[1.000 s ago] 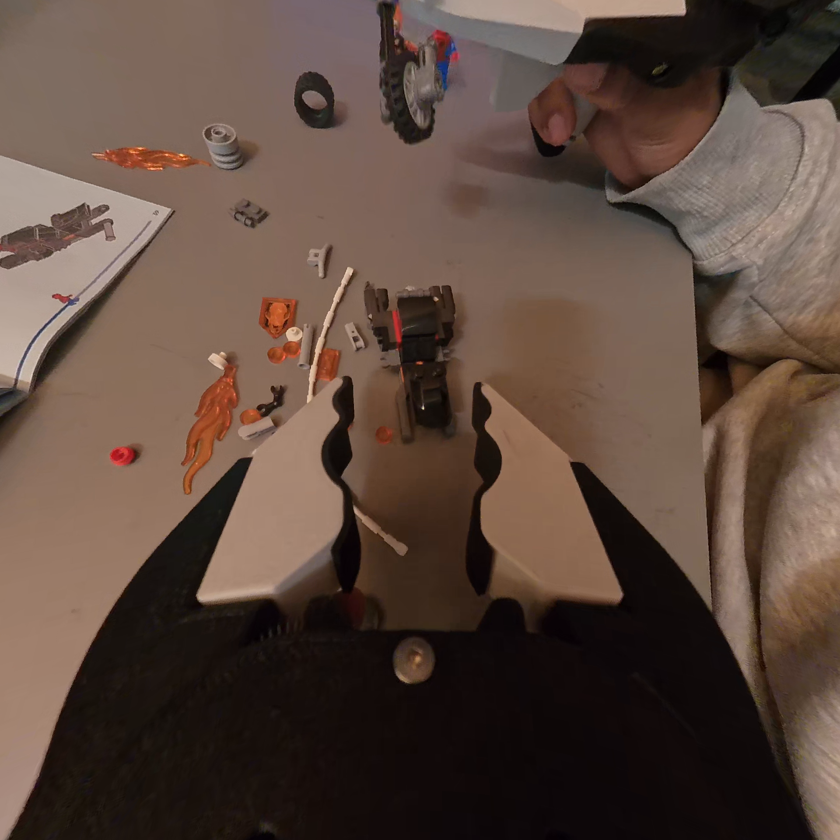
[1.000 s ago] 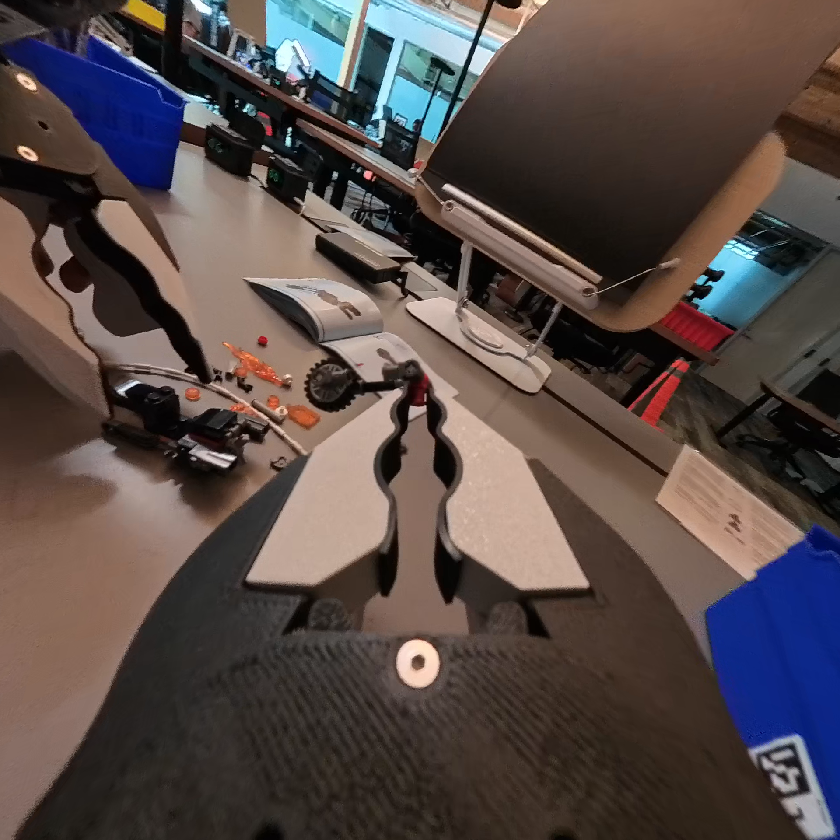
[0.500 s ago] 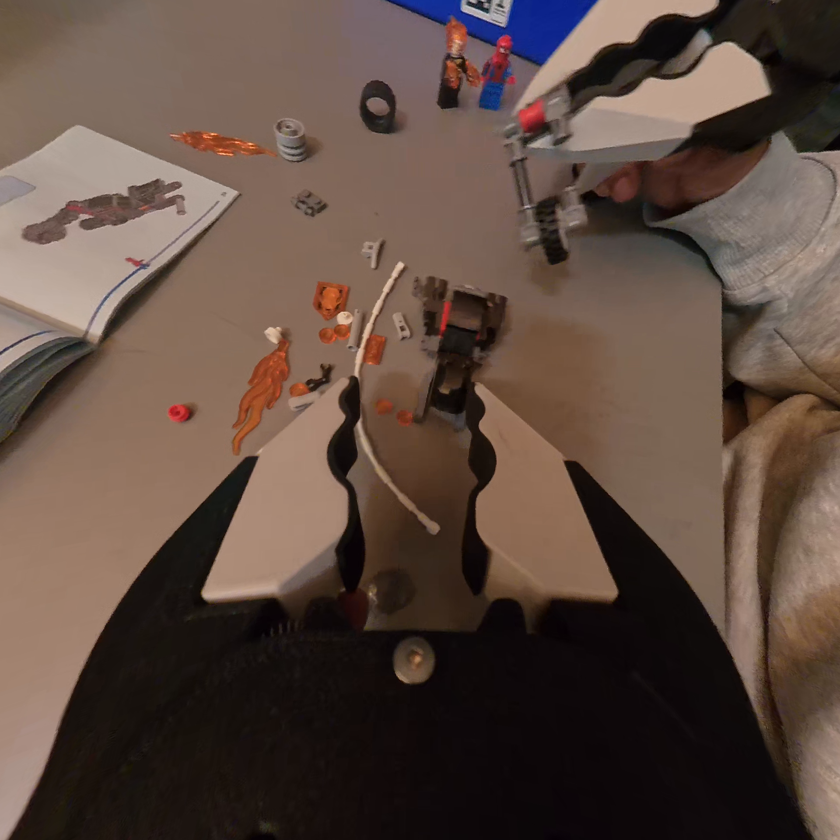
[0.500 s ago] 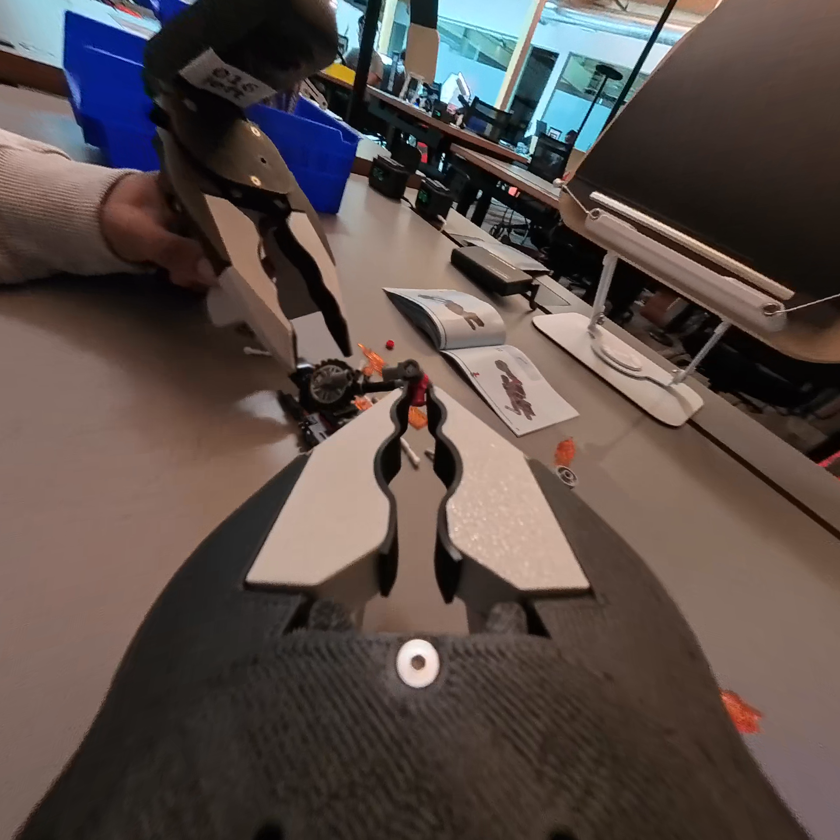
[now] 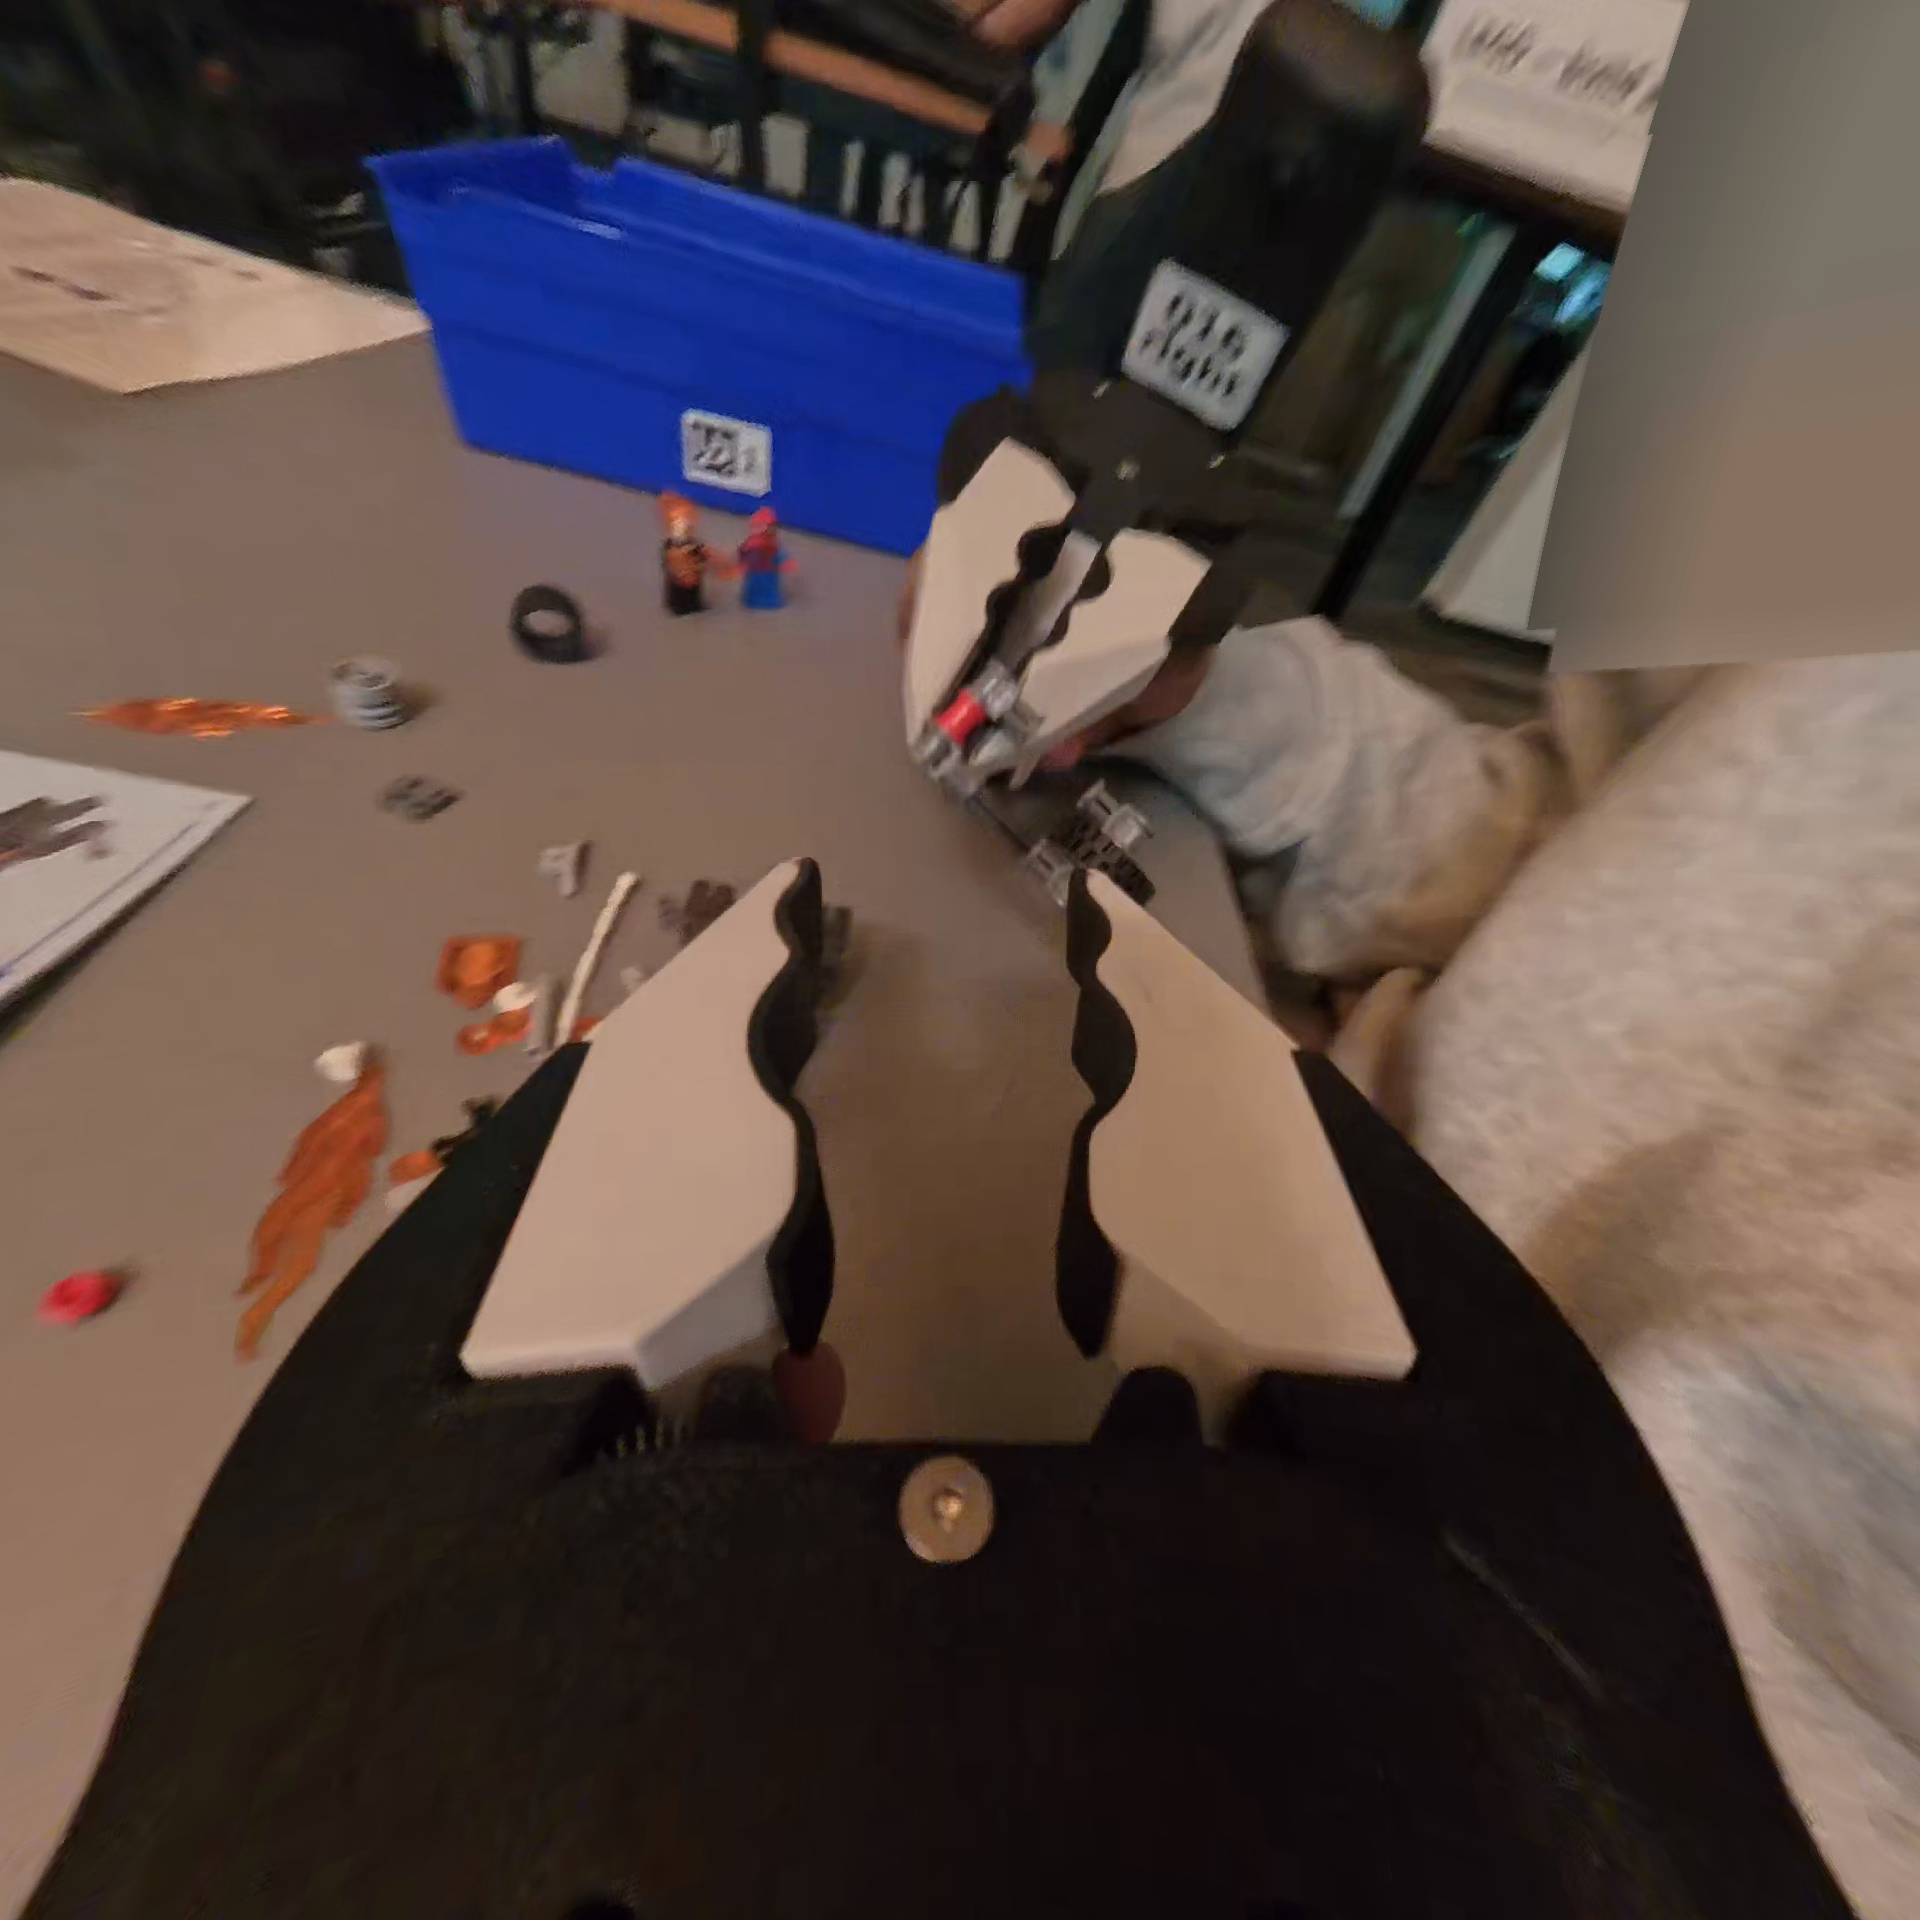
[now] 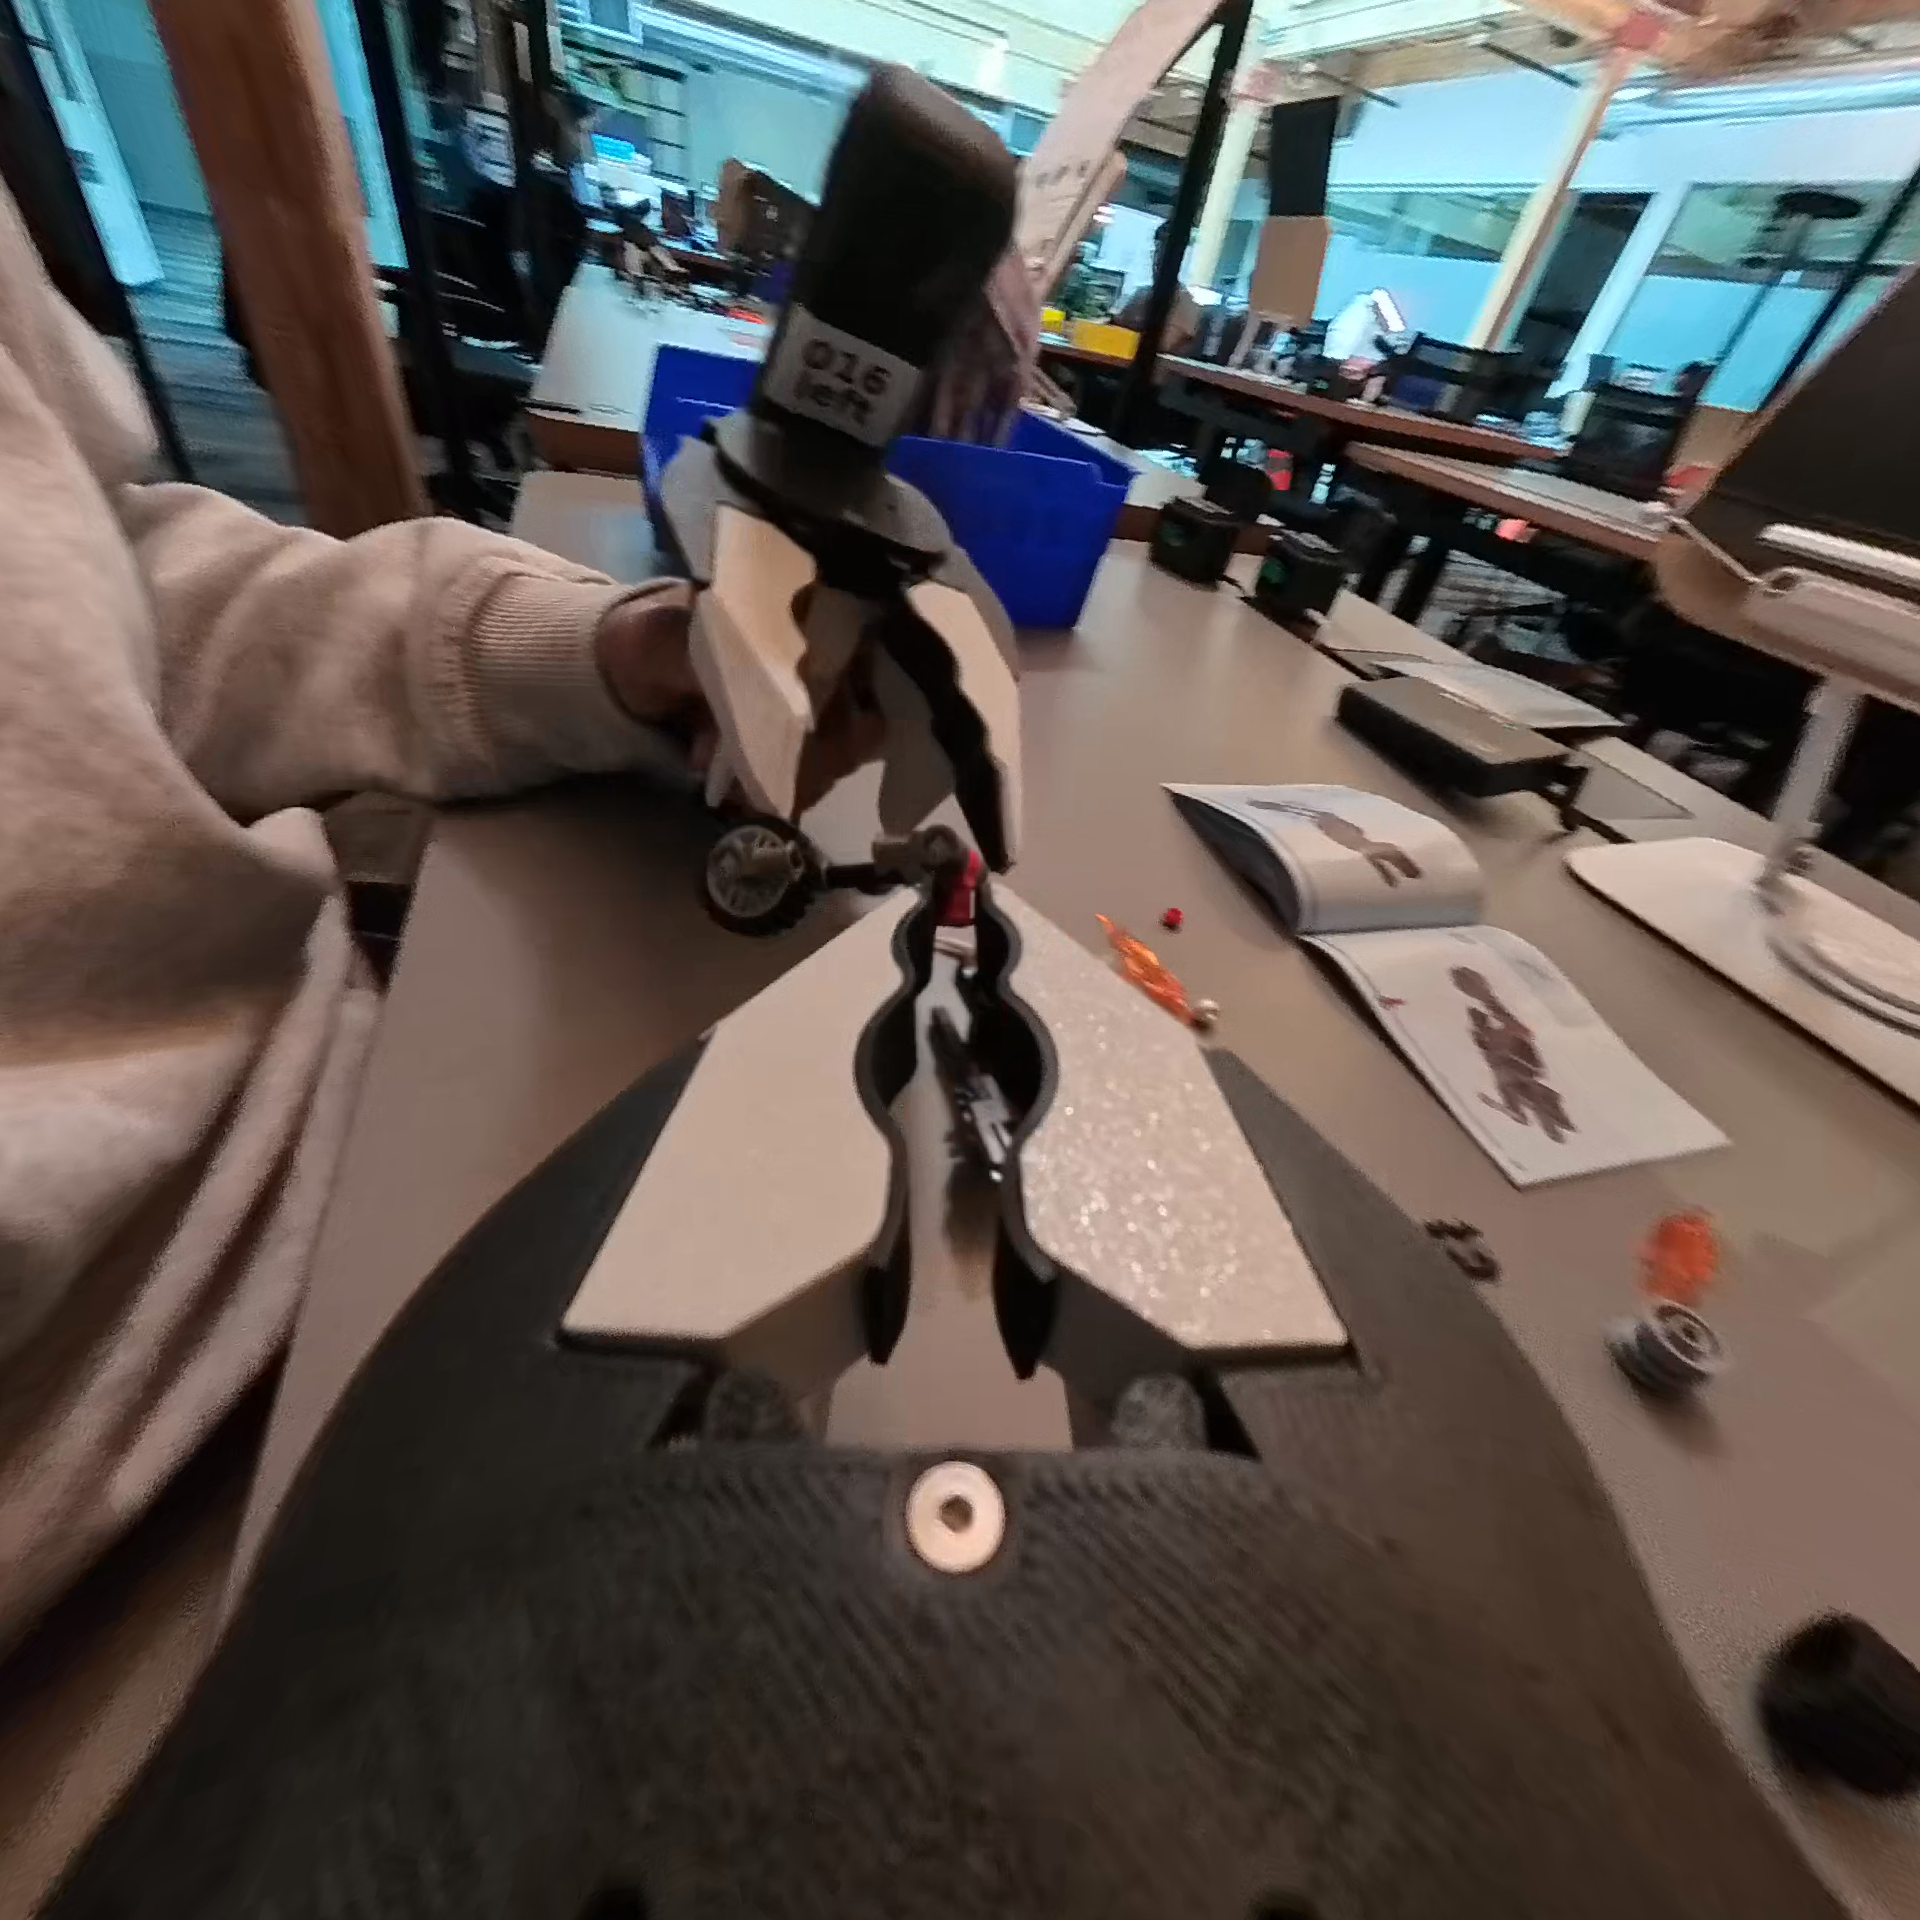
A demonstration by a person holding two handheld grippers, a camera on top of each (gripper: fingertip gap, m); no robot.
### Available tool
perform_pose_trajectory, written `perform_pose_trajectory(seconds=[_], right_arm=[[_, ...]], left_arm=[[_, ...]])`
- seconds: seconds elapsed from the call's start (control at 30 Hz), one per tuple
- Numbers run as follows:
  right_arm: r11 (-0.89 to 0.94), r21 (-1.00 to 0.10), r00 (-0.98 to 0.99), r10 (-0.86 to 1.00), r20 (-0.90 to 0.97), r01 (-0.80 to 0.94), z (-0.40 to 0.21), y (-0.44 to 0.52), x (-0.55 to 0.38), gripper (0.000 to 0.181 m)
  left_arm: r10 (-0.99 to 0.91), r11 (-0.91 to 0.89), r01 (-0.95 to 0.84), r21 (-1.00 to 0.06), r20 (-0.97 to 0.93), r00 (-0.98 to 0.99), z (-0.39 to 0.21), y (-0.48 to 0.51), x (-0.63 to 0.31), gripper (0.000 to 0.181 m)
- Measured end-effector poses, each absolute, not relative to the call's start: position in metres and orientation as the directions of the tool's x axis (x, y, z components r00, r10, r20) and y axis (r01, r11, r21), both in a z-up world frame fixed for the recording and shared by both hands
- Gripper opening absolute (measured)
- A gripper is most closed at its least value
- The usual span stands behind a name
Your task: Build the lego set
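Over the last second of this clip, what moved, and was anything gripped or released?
The left gripper lifted off the dark bike body, tilting up; it stays open and empty. The right gripper swung toward it, still shut on the wheel-and-fork assembly, whose wheel now sits beside the left gripper's fingers. Nothing was taken or released. Loose parts, the two minifigures and the booklet lie where they were.

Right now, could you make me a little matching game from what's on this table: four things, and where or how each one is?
Things:
1. wheel-and-fork assembly
2. two minifigures
3. loose black tyre
4. instruction booklet

Places or states:
A. lying open
B. pinched in the right gripper
C. standing before the blue bin
D. left of the minifigures

Pairs: 1-B, 2-C, 3-D, 4-A
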State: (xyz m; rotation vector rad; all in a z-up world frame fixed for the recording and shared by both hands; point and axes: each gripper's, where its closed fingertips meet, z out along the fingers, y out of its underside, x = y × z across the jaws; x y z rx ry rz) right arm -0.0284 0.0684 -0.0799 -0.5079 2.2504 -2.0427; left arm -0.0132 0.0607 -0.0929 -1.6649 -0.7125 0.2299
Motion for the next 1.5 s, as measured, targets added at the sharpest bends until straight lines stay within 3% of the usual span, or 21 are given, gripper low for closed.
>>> perform_pose_trajectory(seconds=[0.37, 0.53, 0.7, 1.07, 1.5], right_arm=[[0.084, -0.986, -0.868, -0.489, 0.084, -0.142, -0.082, 0.067, 0.012, 0.005], [0.077, -0.990, -0.873, -0.482, 0.067, -0.118, -0.080, 0.066, 0.009, 0.005], [0.084, -0.990, -0.879, -0.474, 0.060, -0.112, -0.080, 0.065, 0.007, 0.005], [0.078, -0.995, -0.901, -0.434, 0.016, -0.055, -0.076, 0.062, -0.004, 0.005], [0.124, -0.989, -0.913, -0.388, -0.126, 0.083, -0.074, 0.057, -0.017, 0.005]], left_arm=[[0.246, 0.137, 0.511, -0.848, 0.529, 0.812, -0.073, 0.073, 0.009, 0.041], [0.271, 0.056, 0.539, -0.841, 0.532, 0.802, -0.088, 0.081, 0.010, 0.033], [0.236, 0.090, 0.548, -0.831, 0.553, 0.799, -0.083, 0.078, 0.011, 0.018], [0.349, 0.112, 0.452, -0.885, 0.461, 0.816, -0.077, 0.067, 0.002, 0.029], [0.431, 0.103, 0.366, -0.925, 0.373, 0.822, -0.072, 0.063, -0.002, 0.029]])
